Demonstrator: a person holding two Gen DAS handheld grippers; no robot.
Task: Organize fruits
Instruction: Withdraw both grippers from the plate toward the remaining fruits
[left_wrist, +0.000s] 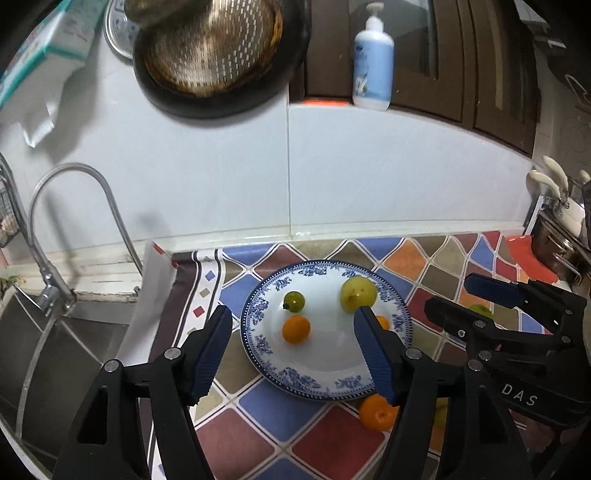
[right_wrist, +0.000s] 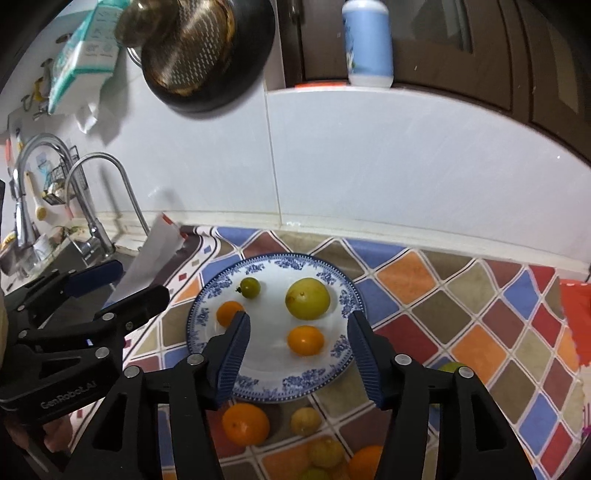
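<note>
A blue-and-white plate (left_wrist: 266, 354) (right_wrist: 258, 384) sits on the colourful diamond-pattern mat. On it lie a large yellow-green fruit (left_wrist: 357, 293) (right_wrist: 307, 298), a small green fruit (left_wrist: 294, 300) (right_wrist: 250, 287) and two oranges (left_wrist: 296, 329) (right_wrist: 306, 340), one partly behind a finger in each view. More fruit lies on the mat in front of the plate: an orange (left_wrist: 376, 411) (right_wrist: 245, 423), a yellowish fruit (right_wrist: 305, 421) and others near the bottom edge (right_wrist: 327, 452). My left gripper (left_wrist: 293, 349) is open and empty over the plate's near side. My right gripper (right_wrist: 297, 350) is open and empty over the plate.
A sink (left_wrist: 55, 350) with a curved tap (left_wrist: 74, 177) lies to the left. A white tiled wall stands behind the mat. A black pan with a metal colander (left_wrist: 210, 48) hangs above. A pump bottle (left_wrist: 373, 62) stands on a ledge. Pots (left_wrist: 557, 247) sit far right.
</note>
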